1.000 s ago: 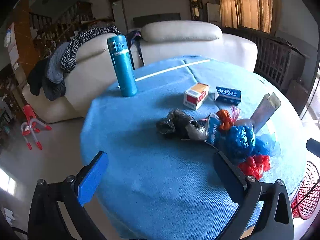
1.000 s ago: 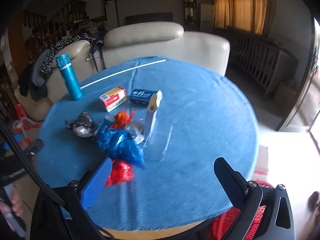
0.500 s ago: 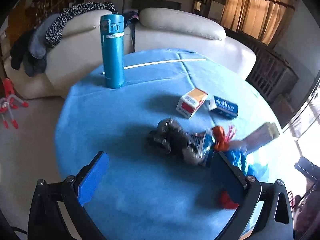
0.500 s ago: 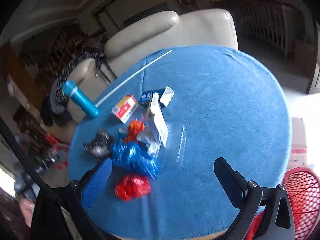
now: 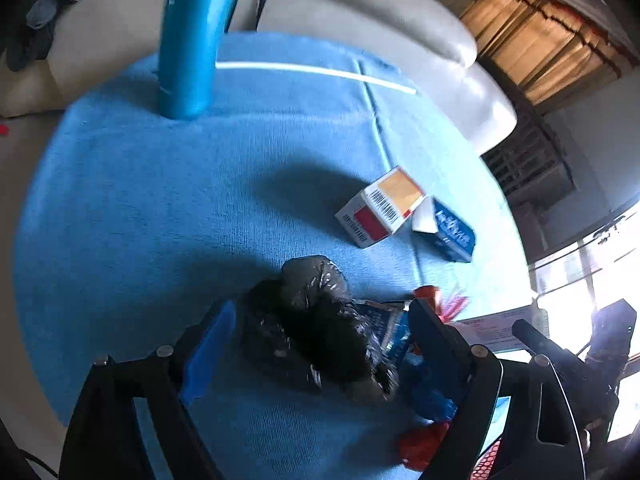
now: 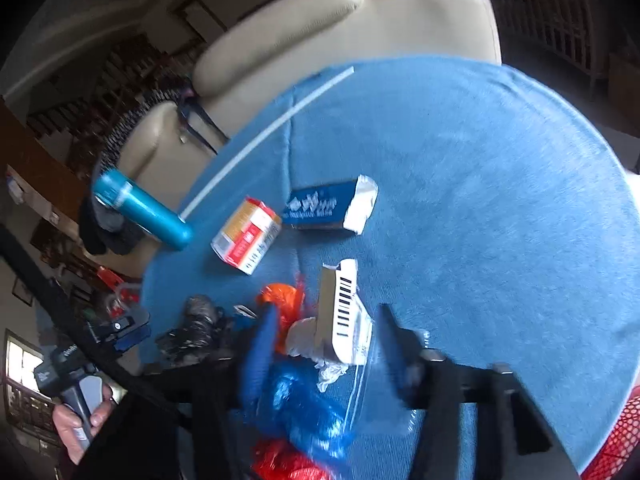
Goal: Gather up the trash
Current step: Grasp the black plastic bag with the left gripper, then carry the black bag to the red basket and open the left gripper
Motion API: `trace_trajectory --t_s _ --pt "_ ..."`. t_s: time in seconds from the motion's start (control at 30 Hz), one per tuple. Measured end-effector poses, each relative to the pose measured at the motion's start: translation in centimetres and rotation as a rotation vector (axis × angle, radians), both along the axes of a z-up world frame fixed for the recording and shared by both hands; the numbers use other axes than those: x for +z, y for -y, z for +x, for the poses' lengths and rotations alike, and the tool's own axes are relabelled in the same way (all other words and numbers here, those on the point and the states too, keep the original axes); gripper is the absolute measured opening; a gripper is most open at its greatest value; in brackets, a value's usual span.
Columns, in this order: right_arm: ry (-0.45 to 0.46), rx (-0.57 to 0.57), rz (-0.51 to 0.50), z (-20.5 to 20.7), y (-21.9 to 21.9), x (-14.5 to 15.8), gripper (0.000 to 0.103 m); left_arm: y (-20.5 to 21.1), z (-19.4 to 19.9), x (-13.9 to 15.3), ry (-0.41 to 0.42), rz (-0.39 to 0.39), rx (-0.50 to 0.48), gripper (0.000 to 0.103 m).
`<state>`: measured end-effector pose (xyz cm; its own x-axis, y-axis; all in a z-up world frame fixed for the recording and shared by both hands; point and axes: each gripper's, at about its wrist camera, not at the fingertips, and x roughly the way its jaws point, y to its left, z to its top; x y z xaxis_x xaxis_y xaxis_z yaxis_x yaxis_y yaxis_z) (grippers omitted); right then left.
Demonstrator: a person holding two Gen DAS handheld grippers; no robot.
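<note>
Round blue-clothed table (image 5: 140, 200); cream sofa (image 5: 360, 4) behind.

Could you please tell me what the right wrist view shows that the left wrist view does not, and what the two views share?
Only the right wrist view shows the hand gripping the left tool's handle, and the right gripper closing around the white barcoded carton, pads apparently not yet pressing.

Only the left wrist view shows the left gripper closing around the black crumpled bag, and the curtains.

Both show the blue tablecloth, teal bottle, red-and-orange box, dark blue box, blue bag and sofa.
</note>
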<state>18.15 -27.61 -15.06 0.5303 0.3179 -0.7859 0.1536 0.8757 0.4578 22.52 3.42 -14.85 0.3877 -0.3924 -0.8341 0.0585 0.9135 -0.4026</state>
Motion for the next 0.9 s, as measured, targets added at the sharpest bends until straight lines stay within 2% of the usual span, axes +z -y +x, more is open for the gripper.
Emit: trace_trajectory --t_s 0.07,0.17,0.23,0.33,0.5,0.7,0.9 --pt "-0.030 0.015 -0.003 0.7 -0.6 -1.0 0.035 0.6 0.7 -1.1 -0.025 0.004 -0.003 0.084" --pt "-0.023 0.013 -0.061 0.7 -1.5 -1.1 0.021 1.2 1.3 -2.6 -0.081 -0.010 -0.012 0.066" --pt "-0.006 0.015 -0.078 0.3 -1.8 -0.8 0.019 1.6 1.4 -3.6 -0.118 -0.034 -0.012 0.053" --pt "0.032 0.010 -0.094 -0.8 -1.7 -0.1 0.018 2.3 1.0 -4.6 -0.135 -0.042 -0.015 0.040" --pt "0.091 -0.010 -0.042 -2.7 -0.5 1.1 0.017 2.0 -0.7 -3.9 -0.094 -0.034 0.001 0.034" --pt "0.186 -0.041 0.011 -6.3 1.5 2.7 0.017 1.8 -3.9 0.3 0.022 0.002 0.011 0.032" --pt "0.248 -0.107 0.058 -11.4 4.6 4.2 0.017 4.9 -7.6 5.2 0.134 0.007 -0.097 0.032"
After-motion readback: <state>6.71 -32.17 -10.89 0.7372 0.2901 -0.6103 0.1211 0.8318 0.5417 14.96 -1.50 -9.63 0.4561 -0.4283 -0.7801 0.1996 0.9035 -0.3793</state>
